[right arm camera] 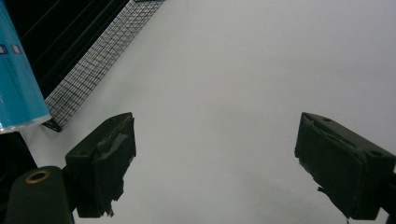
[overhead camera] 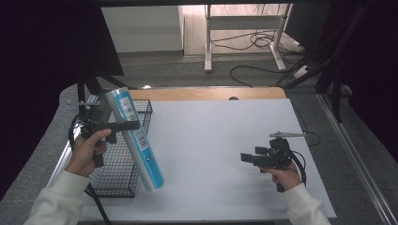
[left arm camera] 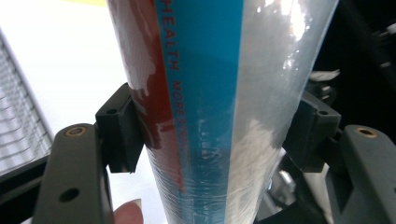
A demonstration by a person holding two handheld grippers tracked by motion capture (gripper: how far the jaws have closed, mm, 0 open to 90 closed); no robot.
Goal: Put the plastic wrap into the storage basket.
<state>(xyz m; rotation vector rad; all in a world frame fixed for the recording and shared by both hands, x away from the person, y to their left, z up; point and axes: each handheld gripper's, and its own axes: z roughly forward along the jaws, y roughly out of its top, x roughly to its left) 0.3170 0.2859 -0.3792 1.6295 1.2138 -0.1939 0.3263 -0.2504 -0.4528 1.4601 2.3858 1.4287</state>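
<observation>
High view shows the left gripper (overhead camera: pixel 123 125) clamped across a tube (overhead camera: pixel 135 138) tilted beside, perhaps above, the basket (overhead camera: pixel 145 105), its long axis slanting down-right; the right gripper (overhead camera: pixel 247 158) waits, jaws apart and empty.

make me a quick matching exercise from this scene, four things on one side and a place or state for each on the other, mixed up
Things:
1. tall tube
2. wire basket
3. left gripper
4. right gripper

Places or states:
A. jaws apart, nothing between them
B. tilted, clamped partway along its length
C. at the table's left edge
D. shut on the tube

Pairs: 1-B, 2-C, 3-D, 4-A
</observation>
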